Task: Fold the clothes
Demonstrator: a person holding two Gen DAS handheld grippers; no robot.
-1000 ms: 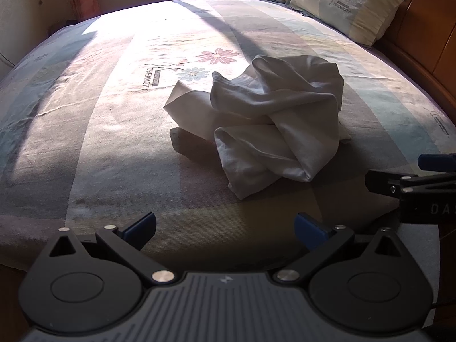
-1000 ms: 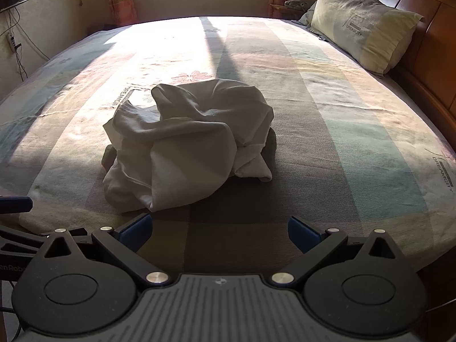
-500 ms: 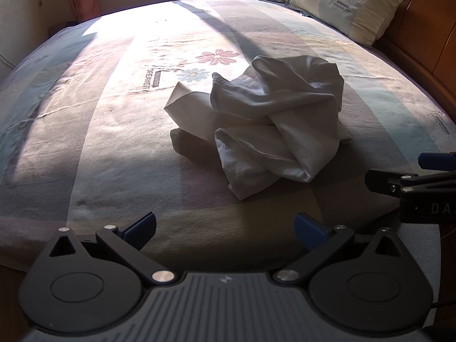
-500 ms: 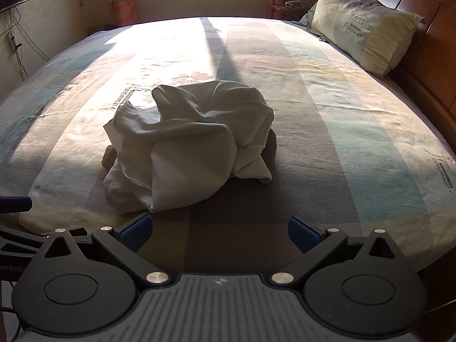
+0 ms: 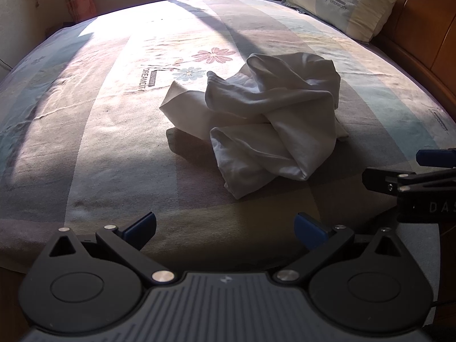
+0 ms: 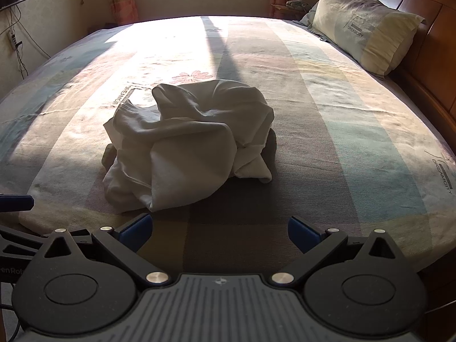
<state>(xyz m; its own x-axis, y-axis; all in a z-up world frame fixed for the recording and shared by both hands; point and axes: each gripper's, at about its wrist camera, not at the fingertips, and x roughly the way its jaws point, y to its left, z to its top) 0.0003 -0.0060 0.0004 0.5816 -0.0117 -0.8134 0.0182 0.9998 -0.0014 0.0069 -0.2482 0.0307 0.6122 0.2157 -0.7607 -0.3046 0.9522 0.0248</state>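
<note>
left gripper [image 5: 225, 228]: jaws apart, empty, at bed [image 5: 85, 142] edge | right gripper [image 6: 218, 229]: jaws apart, empty | cloth [image 5: 265, 122]: white, crumpled heap on bed, ahead of both jaw pairs, untouched, right of left jaws' centreline, left of right's | pillow [image 6: 362, 22]: far right

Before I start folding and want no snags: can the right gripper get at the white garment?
Probably yes. The right gripper is open, and only bare bedsheet lies between it and the crumpled white garment.
</note>
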